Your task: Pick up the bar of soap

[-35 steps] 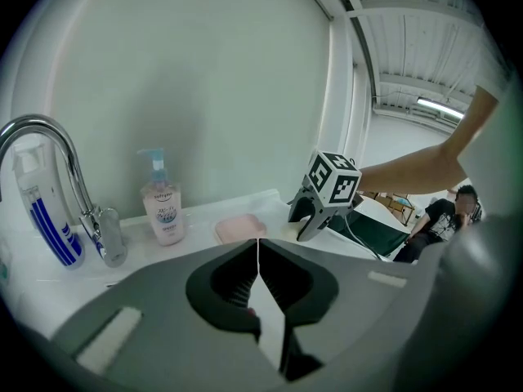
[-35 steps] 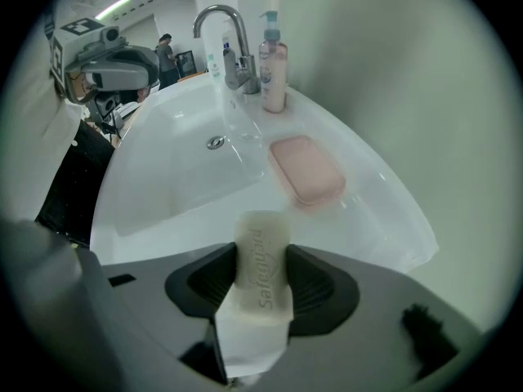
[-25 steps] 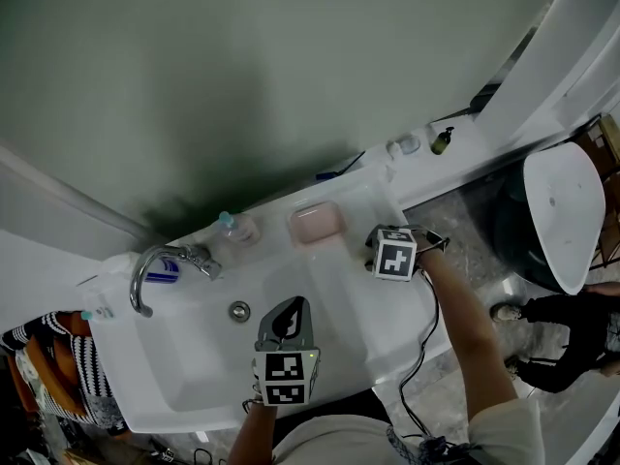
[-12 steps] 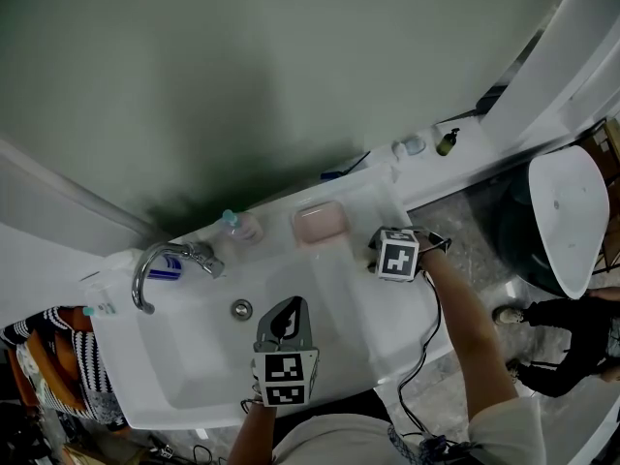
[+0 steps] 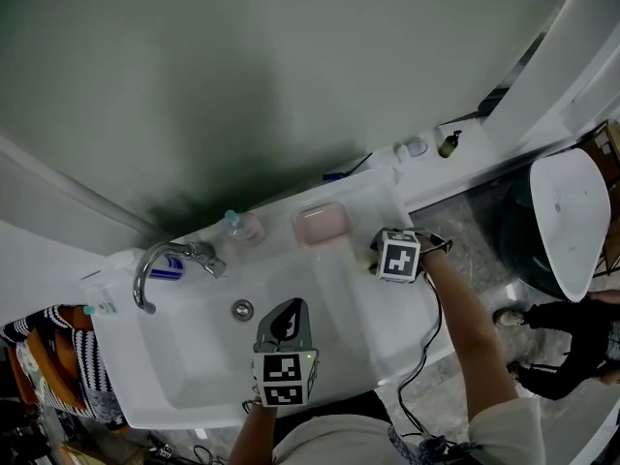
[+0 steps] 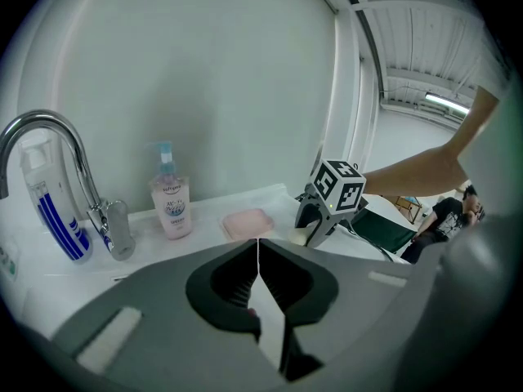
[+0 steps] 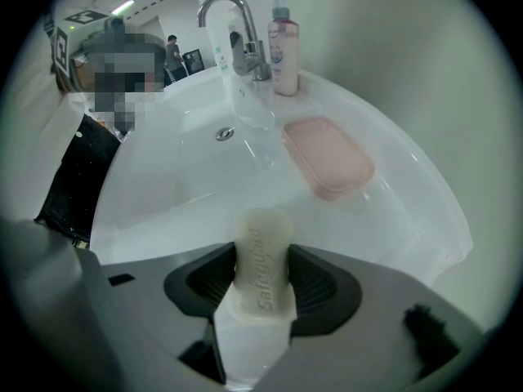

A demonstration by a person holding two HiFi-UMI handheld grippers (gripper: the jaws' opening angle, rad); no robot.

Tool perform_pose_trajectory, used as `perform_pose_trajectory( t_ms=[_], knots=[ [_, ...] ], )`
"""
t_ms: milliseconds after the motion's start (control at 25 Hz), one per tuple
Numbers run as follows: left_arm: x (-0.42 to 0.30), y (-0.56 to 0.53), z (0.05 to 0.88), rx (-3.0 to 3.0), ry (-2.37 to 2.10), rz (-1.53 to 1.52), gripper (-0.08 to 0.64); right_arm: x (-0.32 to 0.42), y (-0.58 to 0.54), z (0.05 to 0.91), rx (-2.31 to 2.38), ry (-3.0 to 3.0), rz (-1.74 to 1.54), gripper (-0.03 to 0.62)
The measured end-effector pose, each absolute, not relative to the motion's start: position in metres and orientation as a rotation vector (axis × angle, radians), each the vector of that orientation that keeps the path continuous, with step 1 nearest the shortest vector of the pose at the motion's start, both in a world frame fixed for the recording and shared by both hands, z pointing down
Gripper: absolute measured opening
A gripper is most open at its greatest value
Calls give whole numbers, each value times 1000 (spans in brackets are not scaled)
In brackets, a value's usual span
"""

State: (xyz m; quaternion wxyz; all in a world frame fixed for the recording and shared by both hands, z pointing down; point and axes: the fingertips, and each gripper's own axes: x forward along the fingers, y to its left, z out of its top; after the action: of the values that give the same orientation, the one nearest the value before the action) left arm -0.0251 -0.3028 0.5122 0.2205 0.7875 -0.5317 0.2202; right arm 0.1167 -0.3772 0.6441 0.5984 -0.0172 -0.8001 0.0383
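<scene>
Washbasin (image 5: 194,361) seen from above, with both gripper views. At the basin's back left corner a blue-striped tube (image 6: 51,211) stands behind the curved faucet (image 5: 155,264); the spout crosses it and its print cannot be read. Beside the faucet's base, along the back edge, stands a pink pump bottle (image 6: 170,202), its label too small to read. The drain (image 5: 242,309) lies in the bowl in front of these.

The left gripper (image 6: 258,247) hangs over the front middle of the bowl, its jaws pressed together with nothing between them.

Right of the pump bottle, on the back edge, sits a pink soap dish (image 5: 321,223), shallow and rounded, holding nothing.

The right gripper (image 5: 373,257) is over the basin's right side, just in front of the dish. Its jaws clamp the bar of soap (image 7: 263,272), a pale cream bar standing on end with "Safeguard" embossed along its face. The jaw pads cover both its narrow sides and its near end sinks out of sight between them. From above the marker cube hides the bar almost wholly, and no view settles whether it touches the basin.

A black cable (image 5: 423,352) trails from that gripper over the basin's front right edge. Small bottles (image 5: 447,142) on the ledge beyond the back right corner are too small to identify. A person (image 5: 567,318) in dark clothes is cut off at the right margin.
</scene>
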Motion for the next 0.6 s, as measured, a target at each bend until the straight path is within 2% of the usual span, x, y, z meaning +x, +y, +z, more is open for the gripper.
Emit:
perform_pose_trajectory(
  t_ms=[600],
  knots=[
    [-17,-297,506,2219,-1415,552,28,113,-385,607,11,-1954,99,209]
  ],
)
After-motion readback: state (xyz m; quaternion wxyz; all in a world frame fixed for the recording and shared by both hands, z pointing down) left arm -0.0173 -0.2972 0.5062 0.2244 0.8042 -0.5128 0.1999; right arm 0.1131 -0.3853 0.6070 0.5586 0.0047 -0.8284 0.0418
